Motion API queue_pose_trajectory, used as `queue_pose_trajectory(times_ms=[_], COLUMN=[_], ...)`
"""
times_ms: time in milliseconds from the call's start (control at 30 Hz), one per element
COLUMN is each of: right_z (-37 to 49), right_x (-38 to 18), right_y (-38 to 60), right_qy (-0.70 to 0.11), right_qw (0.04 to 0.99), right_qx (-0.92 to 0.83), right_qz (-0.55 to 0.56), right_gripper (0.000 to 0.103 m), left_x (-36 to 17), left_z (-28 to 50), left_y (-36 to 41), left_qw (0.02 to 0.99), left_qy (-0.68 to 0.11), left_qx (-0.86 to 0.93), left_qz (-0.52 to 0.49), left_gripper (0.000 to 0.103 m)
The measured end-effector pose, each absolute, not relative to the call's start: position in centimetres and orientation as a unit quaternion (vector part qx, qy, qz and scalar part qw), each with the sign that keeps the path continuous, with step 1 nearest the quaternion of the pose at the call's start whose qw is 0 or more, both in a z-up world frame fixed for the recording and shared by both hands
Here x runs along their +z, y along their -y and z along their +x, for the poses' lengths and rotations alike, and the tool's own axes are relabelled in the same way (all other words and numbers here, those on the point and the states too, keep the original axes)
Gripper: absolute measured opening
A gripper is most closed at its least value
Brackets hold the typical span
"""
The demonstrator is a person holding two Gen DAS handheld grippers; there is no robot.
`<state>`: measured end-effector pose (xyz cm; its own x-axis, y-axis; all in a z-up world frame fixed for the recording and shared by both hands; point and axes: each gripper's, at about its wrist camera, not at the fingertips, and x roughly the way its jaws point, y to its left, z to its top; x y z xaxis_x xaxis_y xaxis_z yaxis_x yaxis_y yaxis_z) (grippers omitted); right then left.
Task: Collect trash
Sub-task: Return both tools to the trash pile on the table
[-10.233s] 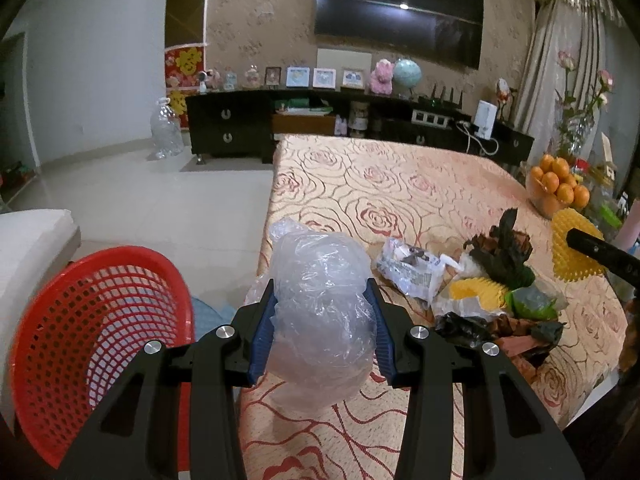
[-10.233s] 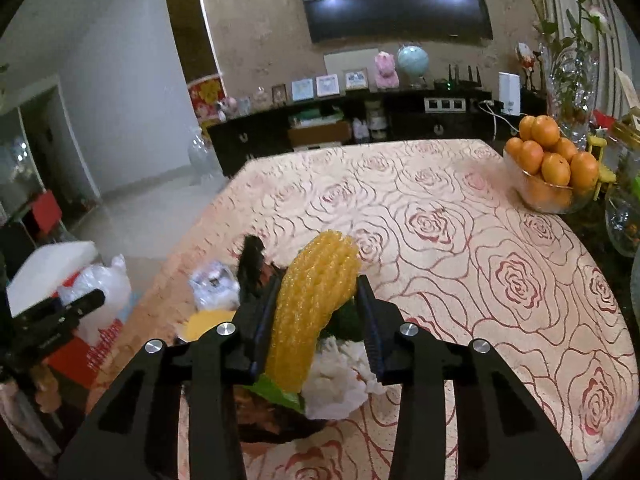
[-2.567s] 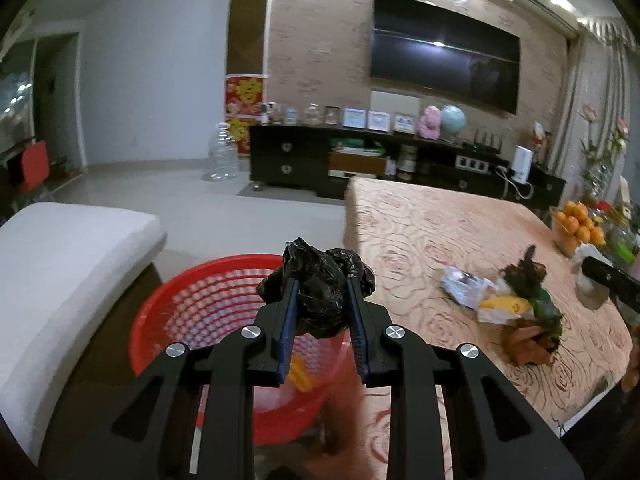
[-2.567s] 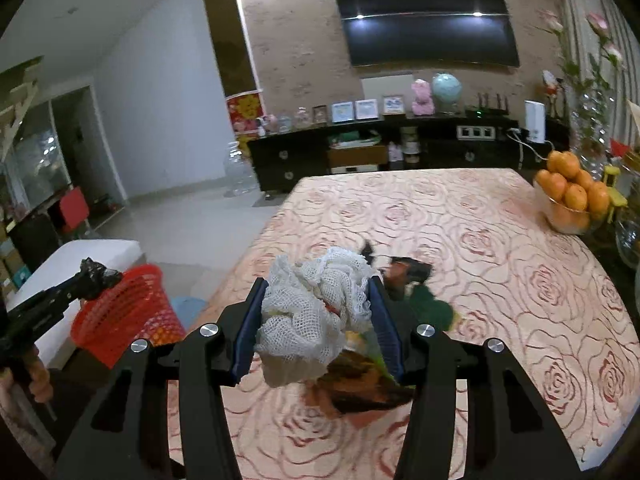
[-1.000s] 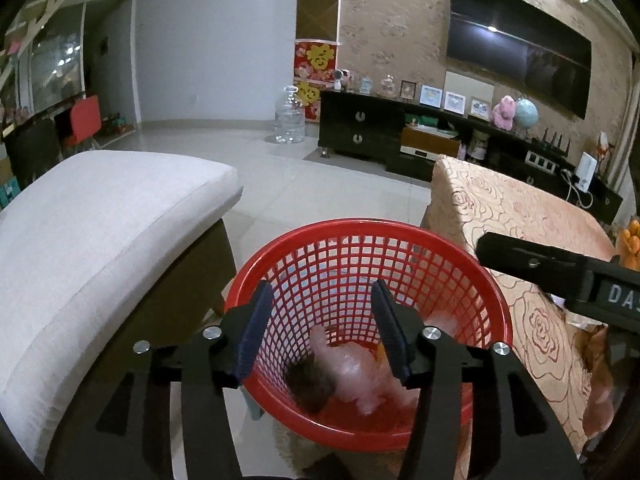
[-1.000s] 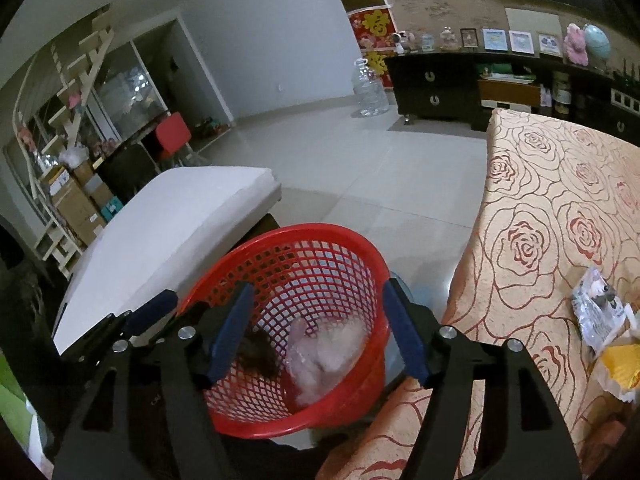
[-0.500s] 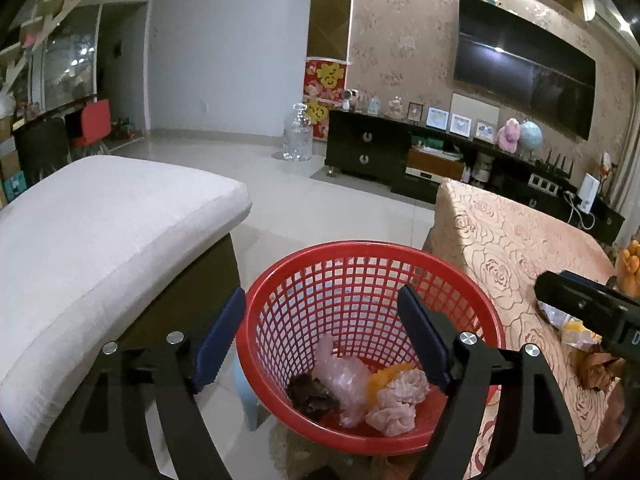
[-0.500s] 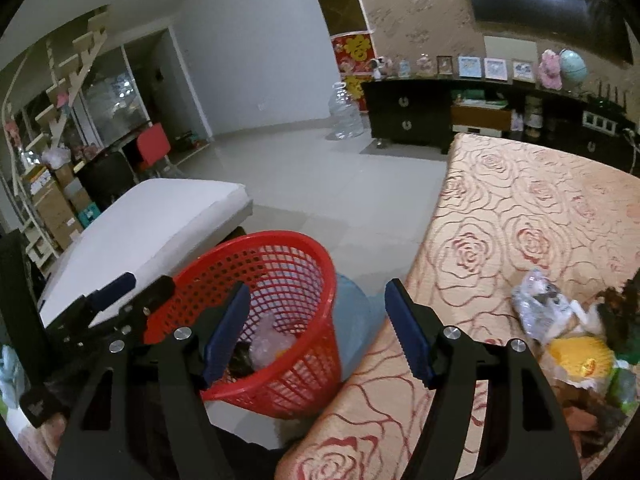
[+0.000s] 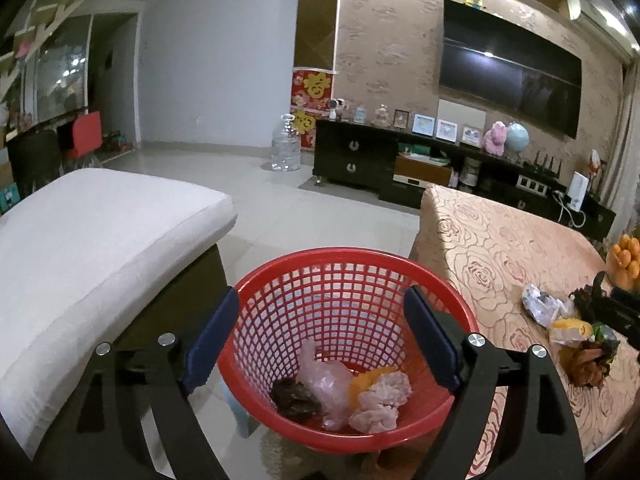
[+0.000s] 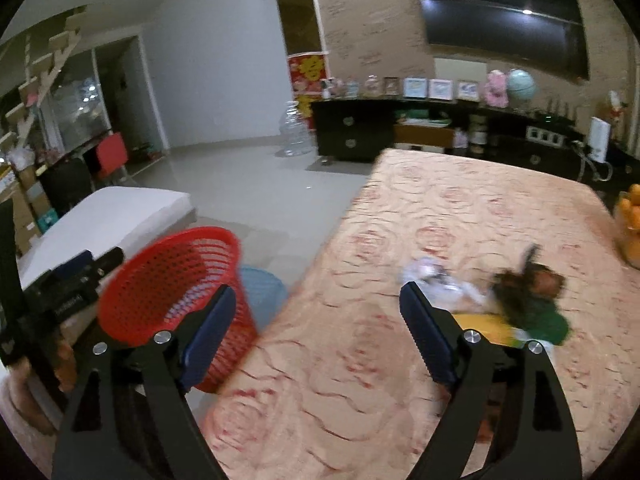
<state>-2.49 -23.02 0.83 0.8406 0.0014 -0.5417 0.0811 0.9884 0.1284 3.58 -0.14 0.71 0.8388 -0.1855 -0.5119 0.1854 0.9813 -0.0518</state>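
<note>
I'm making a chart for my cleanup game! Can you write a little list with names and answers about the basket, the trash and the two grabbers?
basket: red basket on the floor beside the table
in basket: black wad, clear plastic bag, white net, something yellow-orange
left gripper: open, empty, over the basket
right gripper: open, empty, over the table edge
left on table: trash pile
also on table: oranges

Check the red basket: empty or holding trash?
Holding trash. The left wrist view shows the red basket with a black wad and crumpled plastic at its bottom.
</note>
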Motion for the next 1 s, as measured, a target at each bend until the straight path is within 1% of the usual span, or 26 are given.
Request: queue_pose_trajectory(times_ms=[233, 567, 1000], right_z=[-6.3, -10.3, -11.9], right_x=[0.0, -2.6, -4.6], right_y=[28.9, 35.5, 38.9], right_qy=[-0.274, -0.276, -0.290], right_qw=[0.954, 0.938, 0.922], right_qx=[-0.094, -0.190, -0.223], right_qz=[0.075, 0.088, 0.127], right_gripper=[0.082, 0.083, 0.083], left_x=[0.5, 0.1, -1.6], left_z=[3.1, 2.4, 0.0], left_y=[1.7, 4.0, 13.5], left_qw=[0.958, 0.949, 0.917], left_qy=[-0.266, -0.282, -0.302], left_qx=[-0.105, -0.140, -0.249], left_qz=[0.020, 0.020, 0.082], left_gripper=[0.081, 0.081, 0.082])
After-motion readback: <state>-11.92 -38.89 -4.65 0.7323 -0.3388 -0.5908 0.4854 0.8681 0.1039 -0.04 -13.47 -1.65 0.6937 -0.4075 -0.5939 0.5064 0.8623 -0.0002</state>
